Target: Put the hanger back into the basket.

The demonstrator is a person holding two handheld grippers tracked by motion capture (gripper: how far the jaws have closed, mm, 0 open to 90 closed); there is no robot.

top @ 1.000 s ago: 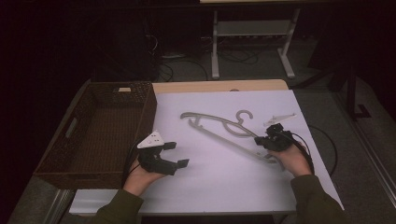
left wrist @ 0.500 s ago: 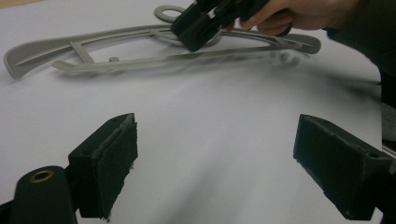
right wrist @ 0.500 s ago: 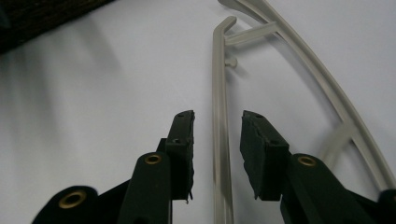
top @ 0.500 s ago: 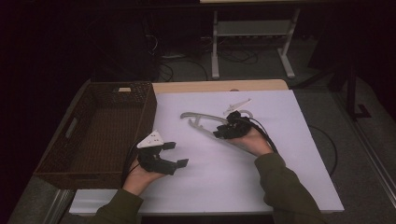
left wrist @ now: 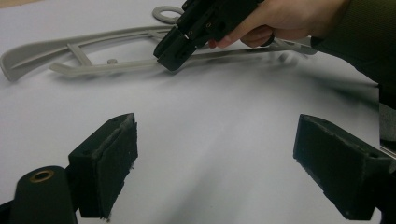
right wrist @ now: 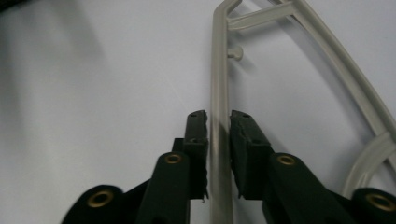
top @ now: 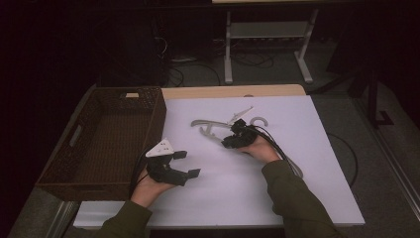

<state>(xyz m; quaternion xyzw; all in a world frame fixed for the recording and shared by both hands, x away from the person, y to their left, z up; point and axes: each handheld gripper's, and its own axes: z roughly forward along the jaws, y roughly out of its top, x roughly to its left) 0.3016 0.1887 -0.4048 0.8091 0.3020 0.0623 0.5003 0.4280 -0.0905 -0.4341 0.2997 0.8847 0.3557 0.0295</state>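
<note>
Your right gripper has just been closing on the hanger bar — hanger not lifted, basket empty — left gripper idles wide open, holding nothing.

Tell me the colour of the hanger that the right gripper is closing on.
Pale grey-beige plastic hanger, clearest in the right gripper view.

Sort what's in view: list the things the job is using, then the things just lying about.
In use:
- grey plastic hanger, its bottom bar between the jaws of the right tool, which have just been closing
- white table sheet it lies on

Lying about:
- wicker basket, empty
- left tool, open, idle
- metal stand and cables on the floor
</note>
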